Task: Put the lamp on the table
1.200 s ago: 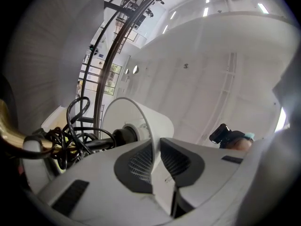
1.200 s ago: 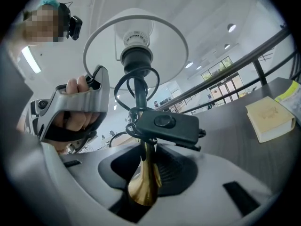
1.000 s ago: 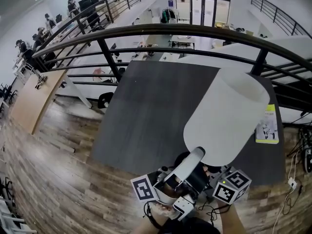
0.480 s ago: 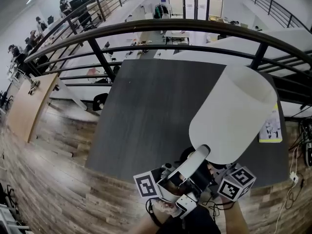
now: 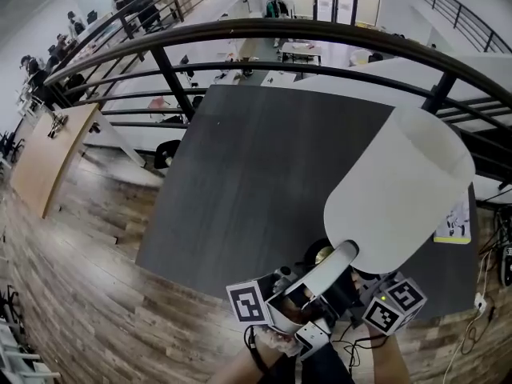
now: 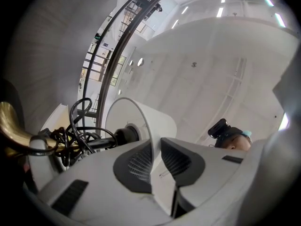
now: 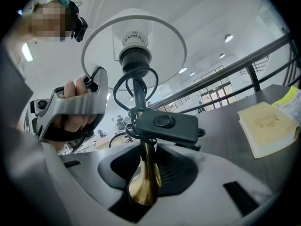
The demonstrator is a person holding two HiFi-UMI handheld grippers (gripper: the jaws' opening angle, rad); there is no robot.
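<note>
The lamp hangs tilted over the near right part of the dark table (image 5: 248,166), held by both grippers. Its white shade (image 5: 400,190) points up and away from me. My left gripper (image 6: 155,159) has its pads on either side of the shade's thin wall (image 6: 141,121), pinching the lower rim. My right gripper (image 7: 143,166) is shut on the brass stem (image 7: 145,182), just under the black cord switch (image 7: 162,125). The coiled black cord (image 6: 77,135) is bundled round the stem. In the head view both grippers sit below the shade, partly hidden by it.
A yellow book (image 5: 454,224) lies at the table's right edge. A dark metal railing (image 5: 320,34) runs behind the table, with a drop to a lower floor beyond. Wooden flooring (image 5: 96,278) lies to the left and near side.
The lamp and both grippers have drifted a little to the right in the head view. Both grips look the same.
</note>
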